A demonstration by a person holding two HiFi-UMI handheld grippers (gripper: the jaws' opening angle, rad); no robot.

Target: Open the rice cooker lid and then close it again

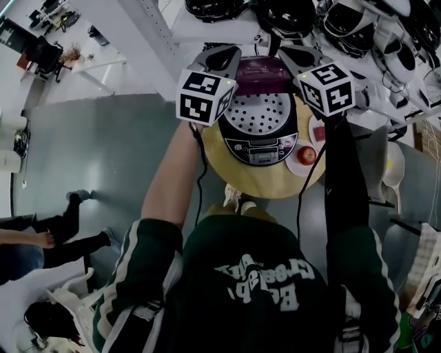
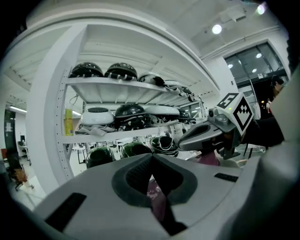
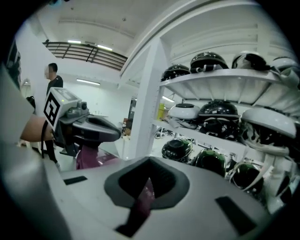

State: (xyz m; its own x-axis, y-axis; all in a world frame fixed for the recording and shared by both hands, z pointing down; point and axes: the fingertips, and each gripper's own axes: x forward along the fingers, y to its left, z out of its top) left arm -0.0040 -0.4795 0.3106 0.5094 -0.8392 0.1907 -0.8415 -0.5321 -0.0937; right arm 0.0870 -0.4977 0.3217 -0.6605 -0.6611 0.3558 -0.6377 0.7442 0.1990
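A rice cooker (image 1: 260,146) with a black control panel stands on a round wooden table (image 1: 219,160). Its maroon lid (image 1: 260,74) is raised at the back, and a perforated metal plate (image 1: 260,114) shows in the opening. My left gripper (image 1: 231,67) is shut on the lid's left edge and my right gripper (image 1: 293,67) on its right edge. In the left gripper view the jaws (image 2: 152,180) pinch a maroon strip of lid (image 2: 158,199), with the right gripper (image 2: 206,136) opposite. The right gripper view shows its jaws (image 3: 149,185) pinching the lid (image 3: 142,202), the left gripper (image 3: 89,129) beyond.
A small plate with a red apple (image 1: 306,156) sits on the table right of the cooker. White shelves of dark helmets (image 1: 289,17) stand just behind. A white ladle-like item (image 1: 394,169) lies at the right. A seated person's legs (image 1: 69,238) are at the far left.
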